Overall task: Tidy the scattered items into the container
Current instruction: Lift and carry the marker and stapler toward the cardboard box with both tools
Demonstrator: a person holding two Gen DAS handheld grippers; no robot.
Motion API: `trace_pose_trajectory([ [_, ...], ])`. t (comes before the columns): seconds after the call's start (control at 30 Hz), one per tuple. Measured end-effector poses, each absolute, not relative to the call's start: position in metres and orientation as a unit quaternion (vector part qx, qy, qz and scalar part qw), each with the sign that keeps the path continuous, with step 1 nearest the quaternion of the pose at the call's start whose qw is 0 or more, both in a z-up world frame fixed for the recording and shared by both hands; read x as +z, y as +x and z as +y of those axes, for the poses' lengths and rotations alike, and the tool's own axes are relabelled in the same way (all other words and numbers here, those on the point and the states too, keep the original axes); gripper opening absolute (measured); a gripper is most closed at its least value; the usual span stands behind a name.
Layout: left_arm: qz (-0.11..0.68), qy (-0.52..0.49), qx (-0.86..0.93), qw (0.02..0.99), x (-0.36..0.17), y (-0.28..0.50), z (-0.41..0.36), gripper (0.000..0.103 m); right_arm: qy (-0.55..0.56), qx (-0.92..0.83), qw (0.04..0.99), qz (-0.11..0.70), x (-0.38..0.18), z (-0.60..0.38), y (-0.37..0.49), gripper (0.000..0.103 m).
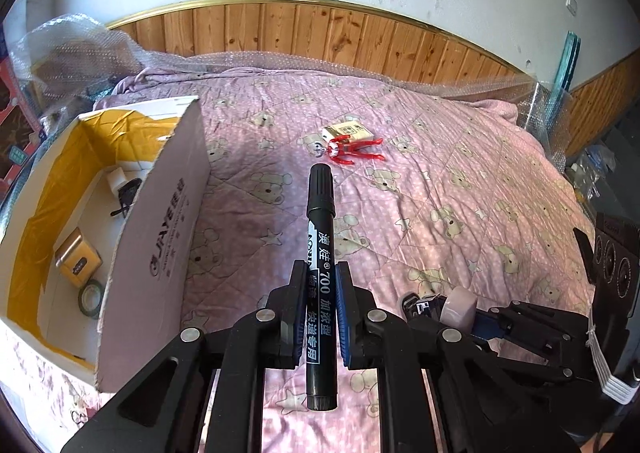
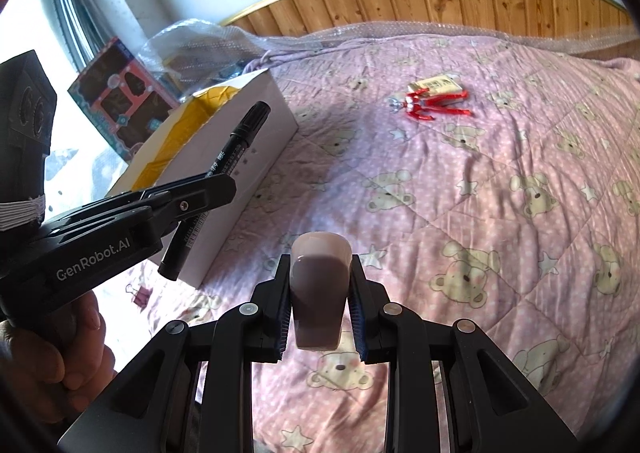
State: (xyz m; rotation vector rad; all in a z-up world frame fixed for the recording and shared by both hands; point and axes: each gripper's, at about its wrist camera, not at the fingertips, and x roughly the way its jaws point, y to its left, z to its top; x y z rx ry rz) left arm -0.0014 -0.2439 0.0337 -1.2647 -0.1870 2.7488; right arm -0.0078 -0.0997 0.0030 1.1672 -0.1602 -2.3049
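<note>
Left tongs [image 1: 322, 293] clamp a black marker [image 1: 320, 237] at mid-barrel, cap pointing forward, held above the bed [image 1: 460, 181]. Right tongs [image 2: 320, 293] clamp a pale pink roll [image 2: 320, 285] between both pads. White cardboard box [image 1: 160, 213], yellow-lined, stands just left of the marker; inside lie a yellow pack [image 1: 78, 259], a green tape ring [image 1: 90, 297] and a dark plug [image 1: 126, 199]. Farther out on the quilt, a red figure [image 1: 352, 151] touches a small card pack [image 1: 350, 130].
</note>
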Motion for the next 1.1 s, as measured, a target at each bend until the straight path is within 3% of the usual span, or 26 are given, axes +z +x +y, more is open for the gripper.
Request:
trace_pose_trajectory([
  [1.1, -0.181, -0.349, 0.919, -0.009, 0.077, 0.059, -0.376, 0.014, 0.386, -0.857, 0.343, -0.018, 0.074, -0.173, 0.01, 0.027],
])
